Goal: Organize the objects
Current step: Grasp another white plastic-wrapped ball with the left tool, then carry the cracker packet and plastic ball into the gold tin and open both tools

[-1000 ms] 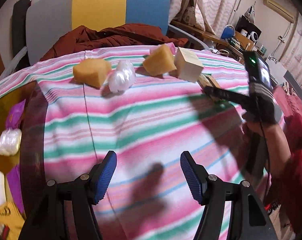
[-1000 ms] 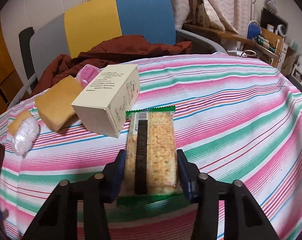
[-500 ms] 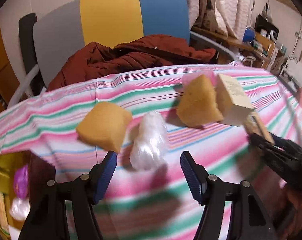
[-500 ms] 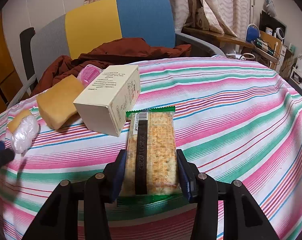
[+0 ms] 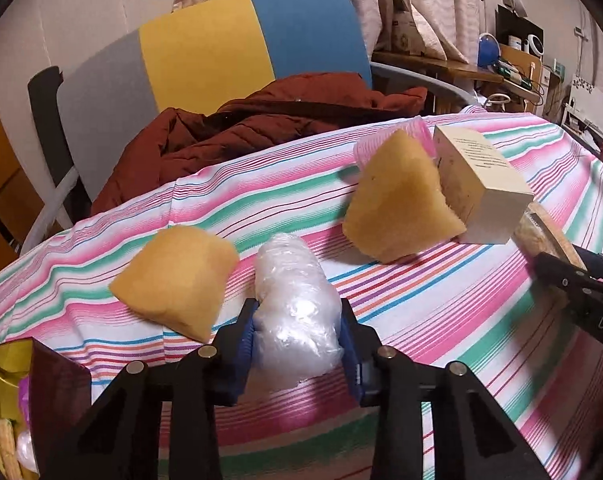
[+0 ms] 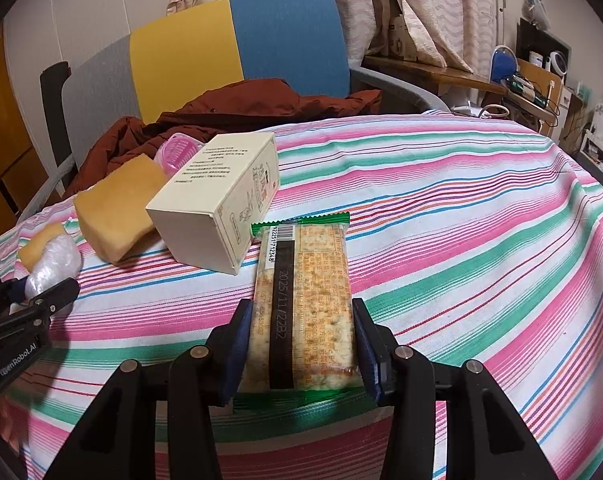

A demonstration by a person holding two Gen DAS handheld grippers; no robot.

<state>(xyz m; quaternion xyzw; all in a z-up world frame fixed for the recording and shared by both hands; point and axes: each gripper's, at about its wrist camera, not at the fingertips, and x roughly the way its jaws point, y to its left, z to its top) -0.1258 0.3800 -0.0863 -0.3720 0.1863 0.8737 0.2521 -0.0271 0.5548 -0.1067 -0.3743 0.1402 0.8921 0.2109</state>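
Lying lengthwise between the right tool, cracker packet points away.

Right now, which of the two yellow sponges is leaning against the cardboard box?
The bigger sponge, on the right in the left camera's view: it rests against the cream box. The smaller sponge lies apart, beside the clear plastic bundle held in the left tongs.

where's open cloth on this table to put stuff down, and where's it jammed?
Free: the striped cloth right of the cracker pack and cream box, out to the table's far and right edges. Also a strip between the plastic-wrapped bundle and the larger sponge. Crowded: the far-left cluster, where the smaller sponge, bundle, larger sponge, pink item and box sit close together.
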